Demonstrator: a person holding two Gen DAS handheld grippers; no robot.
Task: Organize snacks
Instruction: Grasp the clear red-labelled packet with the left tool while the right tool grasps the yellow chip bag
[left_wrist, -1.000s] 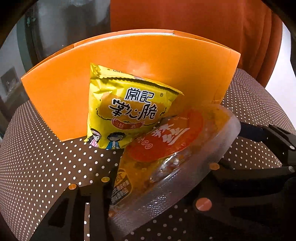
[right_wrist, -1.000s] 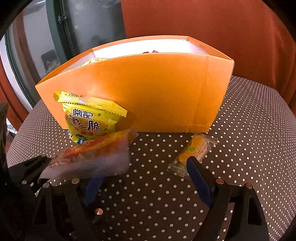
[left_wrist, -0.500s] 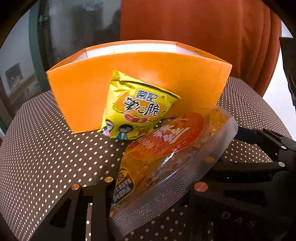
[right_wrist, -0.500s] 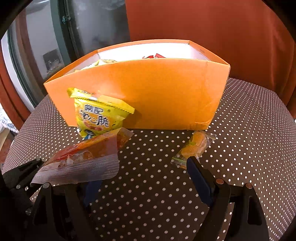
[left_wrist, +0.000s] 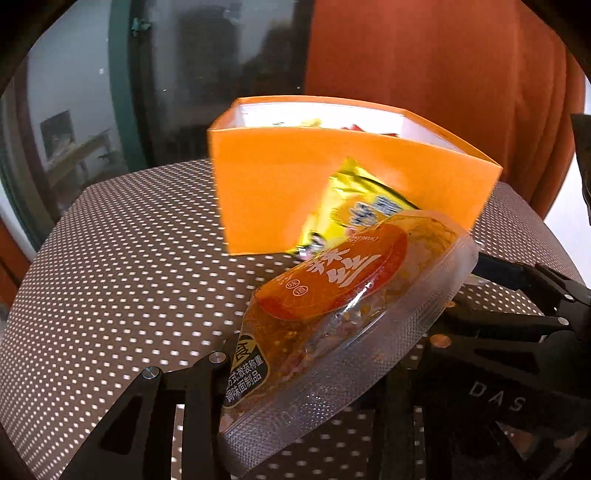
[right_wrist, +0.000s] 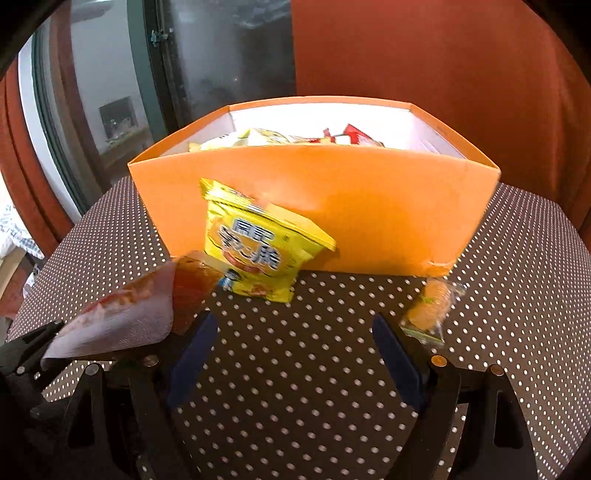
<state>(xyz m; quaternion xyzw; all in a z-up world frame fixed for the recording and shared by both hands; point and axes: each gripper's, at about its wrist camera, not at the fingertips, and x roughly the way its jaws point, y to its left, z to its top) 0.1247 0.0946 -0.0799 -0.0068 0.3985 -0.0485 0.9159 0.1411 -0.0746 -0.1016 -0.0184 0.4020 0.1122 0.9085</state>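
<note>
The left gripper (left_wrist: 325, 373) is clamped on a clear snack pouch (left_wrist: 343, 317), holding it tilted above the dotted tablecloth (left_wrist: 122, 280). The pouch is transparent plastic with a ribbed sealed edge, an orange-and-red label with white characters, and oily orange-brown contents showing through; a small black label sits at its lower corner. From the right wrist view the same pouch (right_wrist: 125, 314) hangs at the left, off the cloth.

The right gripper (right_wrist: 295, 354) stands wide open with nothing between its blue-padded fingers (right_wrist: 397, 360), low over the cloth.

Ahead of both stands an orange box (right_wrist: 369, 206), open-topped with a white interior. Several packets lie inside it, yellow ones to the left and red-and-white ones to the right; their details are too small to tell. A yellow snack bag (right_wrist: 258, 247) with blue-outlined characters leans upright against the box's front wall, outside it. A small orange-and-green wrapped sweet (right_wrist: 428, 306) lies on the cloth near the box's front right corner, just beside the right finger.
</note>
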